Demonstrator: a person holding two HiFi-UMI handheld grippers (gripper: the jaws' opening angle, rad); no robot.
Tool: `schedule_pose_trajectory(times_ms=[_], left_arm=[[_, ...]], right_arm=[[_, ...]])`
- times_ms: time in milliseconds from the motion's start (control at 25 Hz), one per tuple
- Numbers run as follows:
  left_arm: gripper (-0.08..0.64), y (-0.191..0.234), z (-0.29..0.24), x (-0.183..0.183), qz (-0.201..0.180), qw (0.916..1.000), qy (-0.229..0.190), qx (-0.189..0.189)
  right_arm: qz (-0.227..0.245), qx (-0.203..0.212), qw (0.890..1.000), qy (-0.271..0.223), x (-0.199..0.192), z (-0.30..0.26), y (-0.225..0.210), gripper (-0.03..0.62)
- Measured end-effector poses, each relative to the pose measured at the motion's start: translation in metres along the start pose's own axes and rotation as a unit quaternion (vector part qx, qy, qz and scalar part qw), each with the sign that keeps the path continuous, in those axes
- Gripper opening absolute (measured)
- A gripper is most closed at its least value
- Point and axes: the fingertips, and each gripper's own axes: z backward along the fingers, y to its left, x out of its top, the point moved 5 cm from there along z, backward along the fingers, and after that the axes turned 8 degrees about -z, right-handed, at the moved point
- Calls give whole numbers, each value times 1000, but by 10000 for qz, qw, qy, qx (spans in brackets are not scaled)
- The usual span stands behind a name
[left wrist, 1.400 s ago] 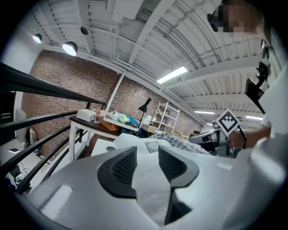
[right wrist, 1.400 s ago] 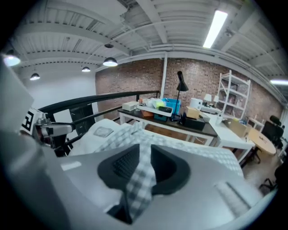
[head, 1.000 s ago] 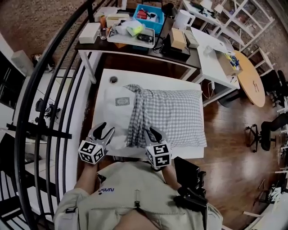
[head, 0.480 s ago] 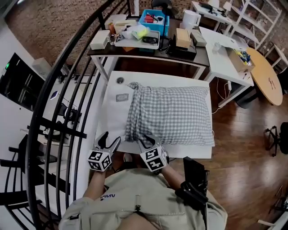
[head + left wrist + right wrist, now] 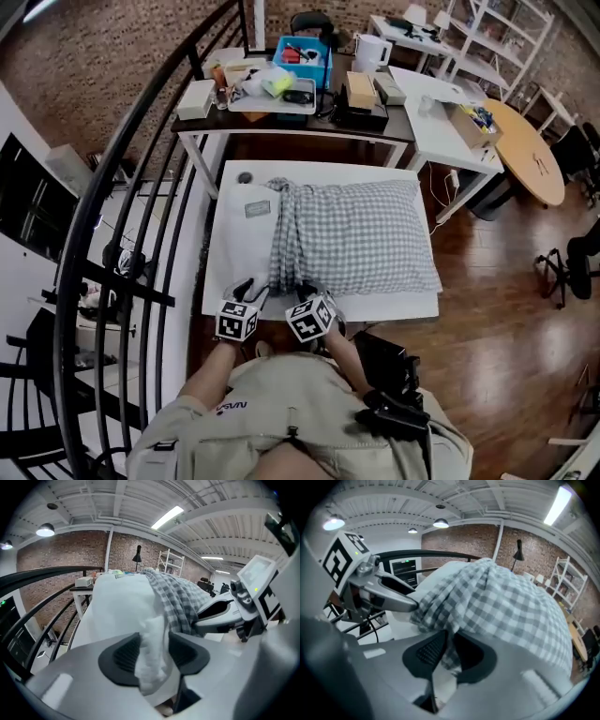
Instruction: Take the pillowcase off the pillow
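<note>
Lies half-stripped on the white table (image 5: 412,305): checked pillowcase (image 5: 352,234) bunched rightward along the pillow (image 5: 239,246), white end bared at left. Pinched at the near edge by jaws just closing: pillow corner in the left gripper (image 5: 246,287), checked hem, apparently with white beneath, in the right gripper (image 5: 305,291). Calls next for anchoring left and drawing the hem rightward.

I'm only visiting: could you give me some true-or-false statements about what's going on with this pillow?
The left tool pinches the white fabric pillow. True; its jaws have just been closing on it.
The right tool is empty. False: it pinches the grey-and-white checked cloth pillowcase, jaws just closing.
The pillowcase is completely off. False: it covers most of the pillow.
A blue plastic bin stands on the dark table behind. True.
</note>
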Motion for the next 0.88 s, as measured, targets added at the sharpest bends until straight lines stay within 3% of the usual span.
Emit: schedule_pose_trajectory(times_ms=[40,160,360,520,720,880], left_arm=[[156,0,1,2,-88,10000,0,-28],[29,2,12,19,-327,9990,-264,-115],[21,9,41,52,-303,9956,-892,32],[20,13,57,72,-198,9919,-1255,79],[18,29,65,81,310,9881,-1506,83],[16,36,64,70,636,9867,-1490,116]], right_arm=[[8,-133,9999,-17,-1,-1,0,26],[-116,-343,9990,-264,5,13,-4,8],[-367,-999,9897,-959,22,61,-26,6],[-551,-1613,9778,-1217,23,86,-60,5],[-779,-2249,9651,-1095,5,95,-112,5],[-861,-2501,9611,-799,-16,83,-137,5]])
